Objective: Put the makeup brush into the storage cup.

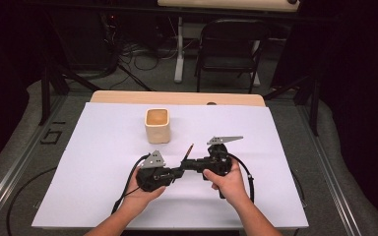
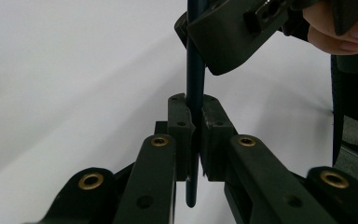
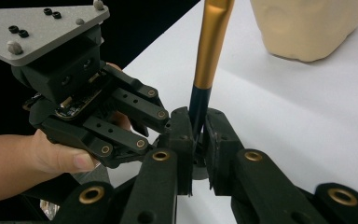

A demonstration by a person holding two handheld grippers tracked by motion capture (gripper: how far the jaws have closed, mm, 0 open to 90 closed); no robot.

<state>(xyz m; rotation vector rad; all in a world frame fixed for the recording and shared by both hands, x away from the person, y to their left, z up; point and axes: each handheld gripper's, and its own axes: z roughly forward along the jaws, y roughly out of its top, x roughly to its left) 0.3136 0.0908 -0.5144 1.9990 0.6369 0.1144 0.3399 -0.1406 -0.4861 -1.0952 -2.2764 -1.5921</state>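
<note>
A thin brush (image 1: 188,151) with a dark blue handle (image 2: 195,70) and a gold ferrule (image 3: 212,42) is held between both grippers near the middle of the white sheet. My left gripper (image 1: 179,171) (image 2: 194,121) is shut on the lower handle. My right gripper (image 1: 186,164) (image 3: 197,130) is shut on the handle just under the gold part. The two sets of jaws meet tip to tip, and the brush end slants up and away towards a beige cup (image 1: 157,125) (image 3: 307,28) standing further back.
A white sheet (image 1: 103,147) covers the wooden table (image 1: 177,97). Behind the table stands a dark folding chair (image 1: 231,49), with cables on the floor. Black cables trail from both grippers over the sheet.
</note>
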